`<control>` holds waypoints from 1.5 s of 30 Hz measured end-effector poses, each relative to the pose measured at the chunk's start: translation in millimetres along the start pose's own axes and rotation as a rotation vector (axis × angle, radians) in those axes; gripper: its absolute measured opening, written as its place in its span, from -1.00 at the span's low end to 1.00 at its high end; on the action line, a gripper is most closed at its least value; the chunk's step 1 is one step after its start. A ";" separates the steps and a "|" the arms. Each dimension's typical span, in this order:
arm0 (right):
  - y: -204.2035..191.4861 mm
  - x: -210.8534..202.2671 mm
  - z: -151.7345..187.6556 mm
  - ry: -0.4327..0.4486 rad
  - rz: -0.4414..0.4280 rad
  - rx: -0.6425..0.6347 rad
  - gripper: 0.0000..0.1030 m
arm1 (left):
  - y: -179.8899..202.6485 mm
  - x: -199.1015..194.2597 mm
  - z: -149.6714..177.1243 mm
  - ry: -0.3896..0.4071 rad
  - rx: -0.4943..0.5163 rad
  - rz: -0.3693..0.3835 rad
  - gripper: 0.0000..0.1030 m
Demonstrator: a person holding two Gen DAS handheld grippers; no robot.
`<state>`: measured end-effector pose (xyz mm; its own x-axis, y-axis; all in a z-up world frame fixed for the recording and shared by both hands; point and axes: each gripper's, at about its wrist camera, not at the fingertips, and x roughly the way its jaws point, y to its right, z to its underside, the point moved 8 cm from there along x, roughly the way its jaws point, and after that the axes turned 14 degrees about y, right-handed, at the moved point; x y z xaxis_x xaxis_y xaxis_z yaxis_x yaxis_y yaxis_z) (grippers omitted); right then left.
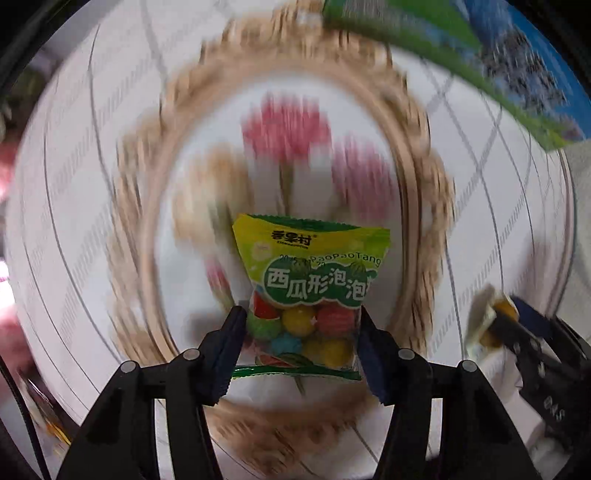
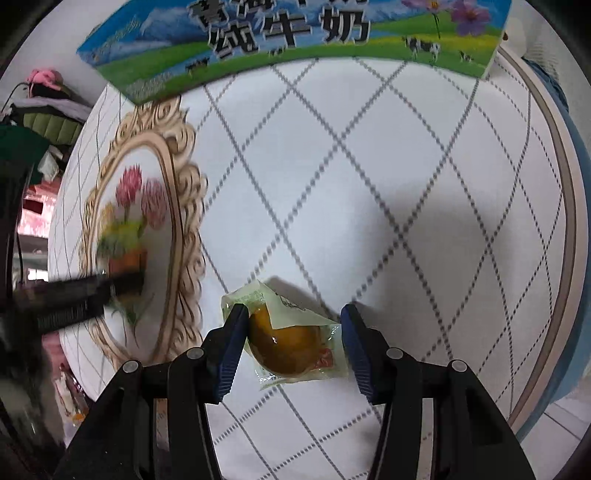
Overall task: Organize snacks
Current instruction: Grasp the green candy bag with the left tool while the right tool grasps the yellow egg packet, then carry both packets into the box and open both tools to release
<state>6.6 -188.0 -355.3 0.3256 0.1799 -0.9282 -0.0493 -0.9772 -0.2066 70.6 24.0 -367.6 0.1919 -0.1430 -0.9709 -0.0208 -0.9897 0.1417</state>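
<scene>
White quilted table (image 2: 369, 166) below, the left gripper (image 1: 299, 325) is clamped on the gumball packet (image 1: 310, 291) and the right gripper (image 2: 291, 328) on a wrapped yellow snack (image 2: 291, 343); grip steadily, lower gently beside the milk carton (image 2: 288, 40).

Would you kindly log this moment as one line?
left gripper: shut on gum bag | right gripper: around egg pack, grip unclear | milk box: behind

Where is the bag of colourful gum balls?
In the left wrist view, the gum bag sits between the left tongs, over the tablecloth's flower picture.
</scene>
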 end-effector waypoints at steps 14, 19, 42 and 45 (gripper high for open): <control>-2.8 16.1 33.6 -0.038 0.044 -0.086 0.07 | 46.2 27.8 26.6 -0.010 0.019 -0.069 0.31; -17.9 27.9 39.7 -0.039 0.058 -0.101 0.09 | 56.6 38.6 26.1 -0.012 0.036 -0.083 0.47; -32.3 1.9 39.0 0.028 -0.020 -0.065 0.05 | 112.8 -27.9 1.1 0.112 0.089 -0.016 -0.06; -28.5 -22.2 17.9 0.073 -0.052 -0.031 0.05 | 133.3 -54.8 -18.9 0.150 0.102 0.037 -0.06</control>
<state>-16.2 -162.1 -334.4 0.3949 0.2228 -0.8913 -0.0015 -0.9700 -0.2431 75.9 -99.9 -291.9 0.3329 -0.1844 -0.9247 -0.1281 -0.9804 0.1494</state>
